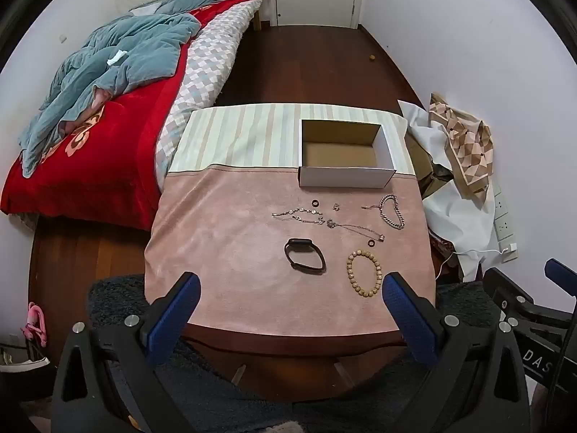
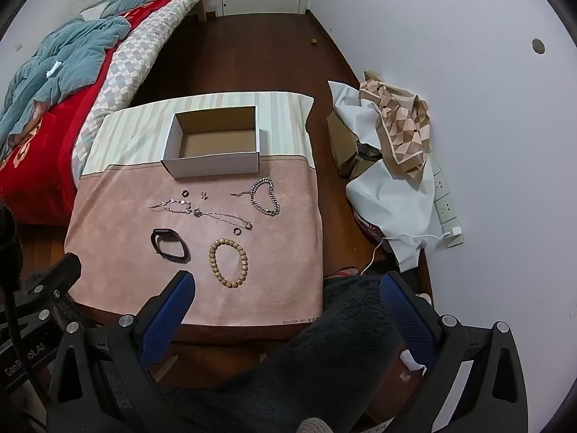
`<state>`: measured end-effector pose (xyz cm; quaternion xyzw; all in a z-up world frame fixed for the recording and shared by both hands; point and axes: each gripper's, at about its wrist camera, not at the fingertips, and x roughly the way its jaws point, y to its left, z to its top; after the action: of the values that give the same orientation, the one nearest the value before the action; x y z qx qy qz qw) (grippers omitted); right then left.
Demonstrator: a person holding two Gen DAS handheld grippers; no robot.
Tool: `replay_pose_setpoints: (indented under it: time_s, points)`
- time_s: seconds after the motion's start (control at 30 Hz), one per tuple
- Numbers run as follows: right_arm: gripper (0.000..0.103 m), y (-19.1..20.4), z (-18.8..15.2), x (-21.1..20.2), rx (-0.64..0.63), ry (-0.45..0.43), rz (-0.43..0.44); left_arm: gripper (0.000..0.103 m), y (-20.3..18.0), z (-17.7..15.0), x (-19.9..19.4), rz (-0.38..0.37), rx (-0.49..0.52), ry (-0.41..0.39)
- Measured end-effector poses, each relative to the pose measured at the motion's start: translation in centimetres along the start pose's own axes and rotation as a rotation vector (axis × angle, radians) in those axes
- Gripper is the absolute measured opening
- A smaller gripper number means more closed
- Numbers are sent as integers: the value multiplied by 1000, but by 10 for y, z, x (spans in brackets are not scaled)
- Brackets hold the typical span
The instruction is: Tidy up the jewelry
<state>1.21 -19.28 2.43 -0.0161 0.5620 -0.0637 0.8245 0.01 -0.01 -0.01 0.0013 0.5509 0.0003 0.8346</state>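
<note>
Right wrist view: both tongs [image 2: 285,288] gape empty, nothing boxed yet; I'd reach the bead bracelet [image 2: 228,262] just ahead, then the box [image 2: 216,166] beyond.

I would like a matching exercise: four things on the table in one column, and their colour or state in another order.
Things:
1. cardboard box
2. bead bracelet
3. watch band
4. chain bracelet

Descriptions:
A. silver metal links
B. black loop
C. open and empty
D. tan wooden beads

Pairs: 1-C, 2-D, 3-B, 4-A
</note>
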Motion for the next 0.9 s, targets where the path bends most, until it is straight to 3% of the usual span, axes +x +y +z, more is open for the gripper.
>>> replay_pose_setpoints:
  time_s: [0.9]
  points:
    - [103,-2,-1,-7,1,-11,-2,103,0,0,1,-2,-1,-10]
